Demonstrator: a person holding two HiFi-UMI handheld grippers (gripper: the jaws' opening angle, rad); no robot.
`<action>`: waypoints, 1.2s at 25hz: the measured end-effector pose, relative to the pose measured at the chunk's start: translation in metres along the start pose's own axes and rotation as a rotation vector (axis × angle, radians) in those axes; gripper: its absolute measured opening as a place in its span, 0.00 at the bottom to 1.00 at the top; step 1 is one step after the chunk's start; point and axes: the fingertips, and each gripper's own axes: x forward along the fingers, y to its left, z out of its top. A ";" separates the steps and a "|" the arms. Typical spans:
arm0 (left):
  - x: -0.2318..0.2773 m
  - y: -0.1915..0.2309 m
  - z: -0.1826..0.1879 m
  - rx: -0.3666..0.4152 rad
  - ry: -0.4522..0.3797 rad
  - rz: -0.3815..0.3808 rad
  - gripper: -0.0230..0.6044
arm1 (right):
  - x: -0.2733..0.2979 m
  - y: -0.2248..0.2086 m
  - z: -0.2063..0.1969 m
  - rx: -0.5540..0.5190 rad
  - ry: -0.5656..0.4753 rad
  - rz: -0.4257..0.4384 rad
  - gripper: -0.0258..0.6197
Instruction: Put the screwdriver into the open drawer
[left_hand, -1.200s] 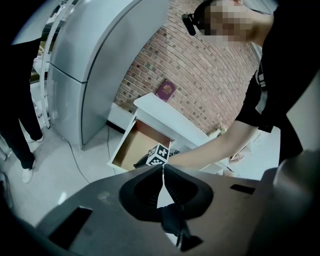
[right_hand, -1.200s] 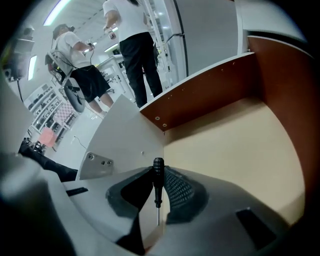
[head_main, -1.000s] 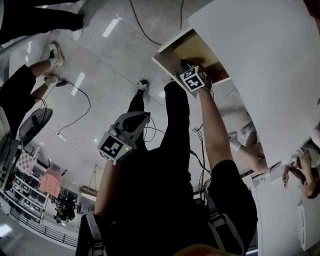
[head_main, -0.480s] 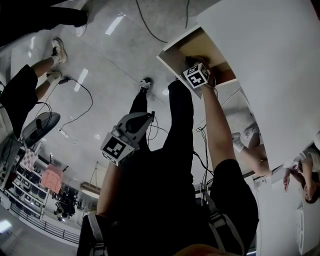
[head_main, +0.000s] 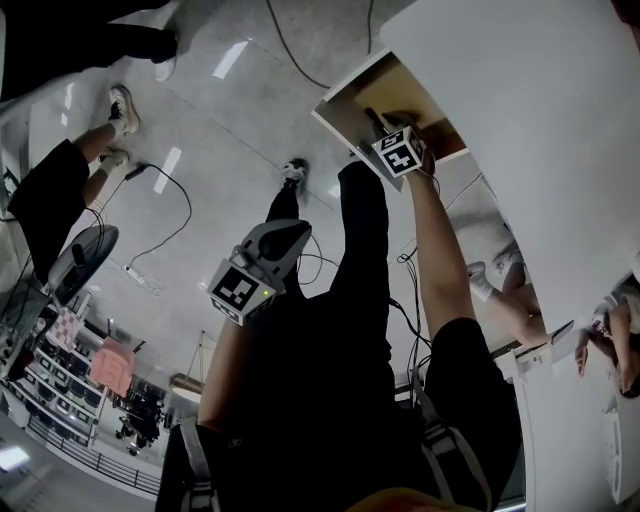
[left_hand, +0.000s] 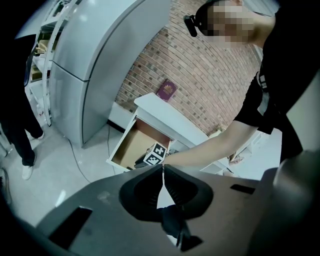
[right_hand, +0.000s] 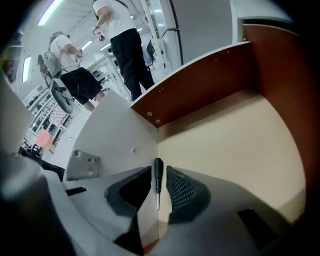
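Release step: the right gripper opens its jaws, the screwdriver lying free between them along the drawer's side wall. The left gripper hangs closed, empty. Next, probably, a clean lift out.

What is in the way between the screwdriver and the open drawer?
Nothing I can see. The screwdriver is already inside the drawer, along the corner where its floor meets a side wall. The right gripper has its jaws opening on either side of it, with gaps showing.
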 end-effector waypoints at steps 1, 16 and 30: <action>0.000 -0.003 0.003 0.012 -0.001 -0.005 0.07 | -0.009 -0.001 -0.001 0.003 -0.005 -0.009 0.27; -0.023 -0.056 0.078 0.317 -0.027 -0.115 0.07 | -0.200 0.061 0.011 0.166 -0.257 -0.103 0.13; -0.054 -0.092 0.096 0.471 -0.066 -0.235 0.07 | -0.367 0.171 0.014 0.215 -0.477 -0.308 0.13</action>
